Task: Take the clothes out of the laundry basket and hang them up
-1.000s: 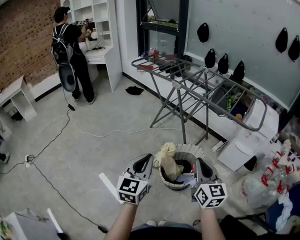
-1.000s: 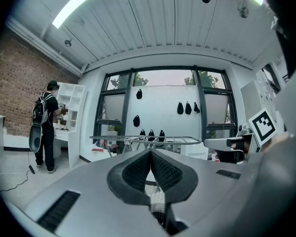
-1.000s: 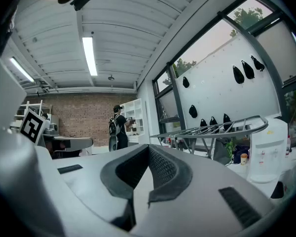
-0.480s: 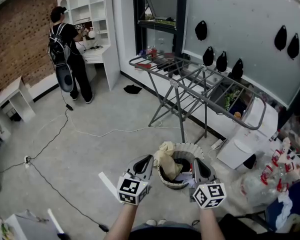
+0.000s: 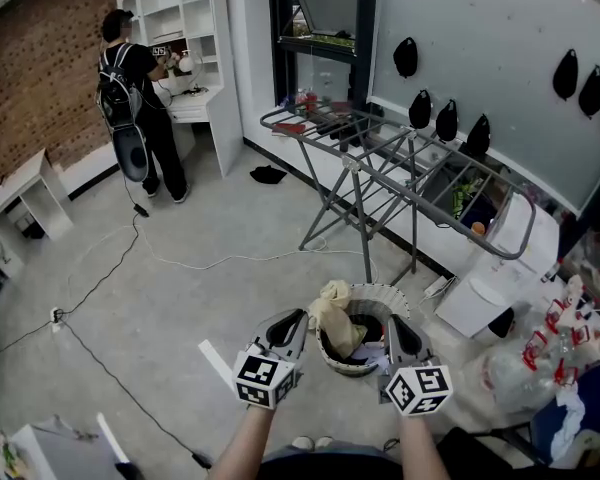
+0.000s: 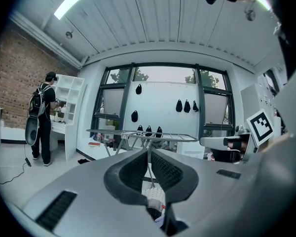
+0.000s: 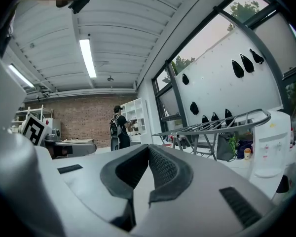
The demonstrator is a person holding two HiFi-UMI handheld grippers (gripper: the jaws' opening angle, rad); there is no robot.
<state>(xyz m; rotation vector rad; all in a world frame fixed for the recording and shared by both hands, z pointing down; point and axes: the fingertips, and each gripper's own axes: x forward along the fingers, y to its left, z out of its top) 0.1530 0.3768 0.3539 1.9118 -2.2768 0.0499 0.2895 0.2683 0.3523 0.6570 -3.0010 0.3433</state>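
With the laundry basket [image 5: 378,292] at lower centre and a beige garment [image 5: 334,316] draped over its rim, the left gripper [image 5: 291,320] and right gripper [image 5: 394,328] flank it with jaws together (nothing held), so reaching in without opening them could merely shove the clothes or tip the basket.

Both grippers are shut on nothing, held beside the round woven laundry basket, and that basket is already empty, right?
Not empty: the head view shows the round woven laundry basket holding a beige garment draped over its rim and dark clothes inside. The rest holds: left gripper and right gripper are shut on nothing beside it.
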